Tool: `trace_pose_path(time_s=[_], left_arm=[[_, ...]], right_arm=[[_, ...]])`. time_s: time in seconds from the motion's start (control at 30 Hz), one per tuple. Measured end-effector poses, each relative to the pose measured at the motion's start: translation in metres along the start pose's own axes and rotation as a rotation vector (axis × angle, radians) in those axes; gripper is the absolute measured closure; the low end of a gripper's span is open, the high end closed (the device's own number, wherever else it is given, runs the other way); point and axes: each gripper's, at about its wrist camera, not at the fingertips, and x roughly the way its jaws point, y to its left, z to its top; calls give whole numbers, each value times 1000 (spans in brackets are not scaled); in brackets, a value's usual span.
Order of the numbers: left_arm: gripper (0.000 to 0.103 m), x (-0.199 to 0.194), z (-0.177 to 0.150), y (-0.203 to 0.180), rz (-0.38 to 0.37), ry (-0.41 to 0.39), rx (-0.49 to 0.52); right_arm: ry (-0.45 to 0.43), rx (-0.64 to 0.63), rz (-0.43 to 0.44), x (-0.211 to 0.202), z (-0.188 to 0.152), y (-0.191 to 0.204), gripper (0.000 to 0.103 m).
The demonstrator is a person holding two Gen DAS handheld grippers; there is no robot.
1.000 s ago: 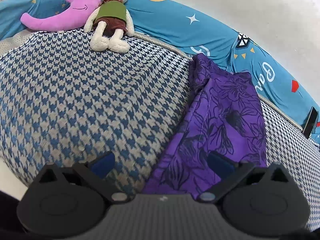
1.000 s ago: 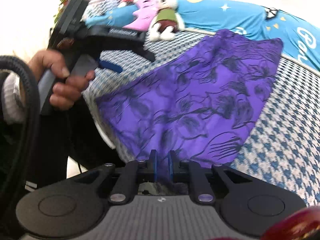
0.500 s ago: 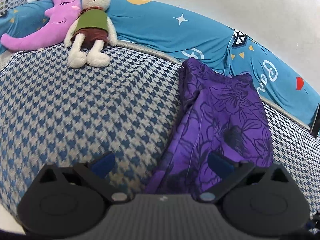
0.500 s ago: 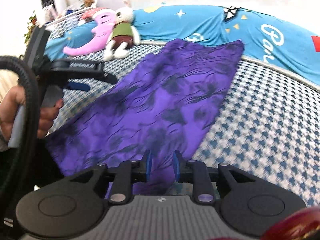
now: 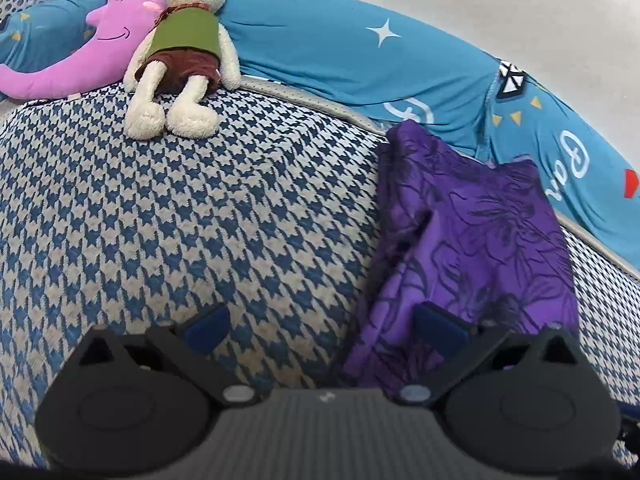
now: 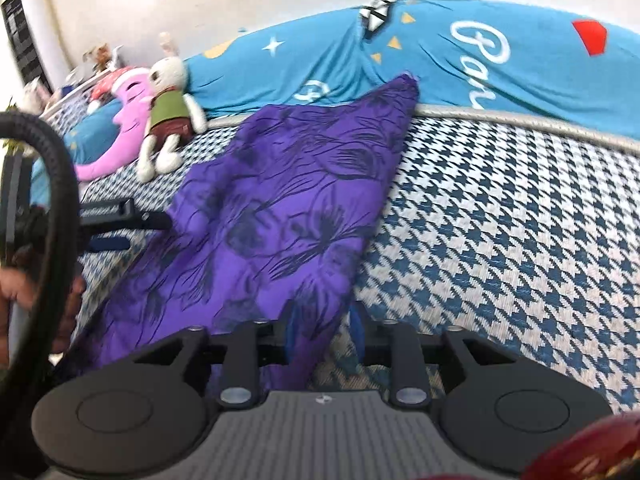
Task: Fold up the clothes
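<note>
Purple floral garment (image 6: 280, 216) lying lengthwise on houndstooth bed (image 5: 180, 220), folding barely begun.
Left gripper (image 5: 320, 326) spread wide, empty; right gripper (image 6: 324, 326) parted, hem between fingers, unclamped; remaining folds all outstanding.

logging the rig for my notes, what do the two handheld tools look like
Both match. The left tool and the right tool each have a black body with a ribbed grey centre panel, two round black side housings, silver pivot screws and blue finger pads. A thick black cable loops at the left of the right wrist view.
</note>
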Motion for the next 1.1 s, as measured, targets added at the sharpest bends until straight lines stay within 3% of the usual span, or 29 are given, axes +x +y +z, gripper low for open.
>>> trace_pose_path(time_s=[0.23,0.6,0.7,0.83,1.1], left_arm=[[0,10,6,1,1,15,-26],[0,4,6,-5,-28,-13,-2],[0,10,8,-10,-22,-3,5],[0,18,10,-11,39,-1,3],[0,30,8,-10,160,-7,31]], right_arm=[[16,131,32,23,12,-22,66],[20,159,79,42,20,-24,66],[14,155,89,46,21,-23,79],[-1,128,63,44,22,-18,93],[14,127,6,43,19,-19,97]])
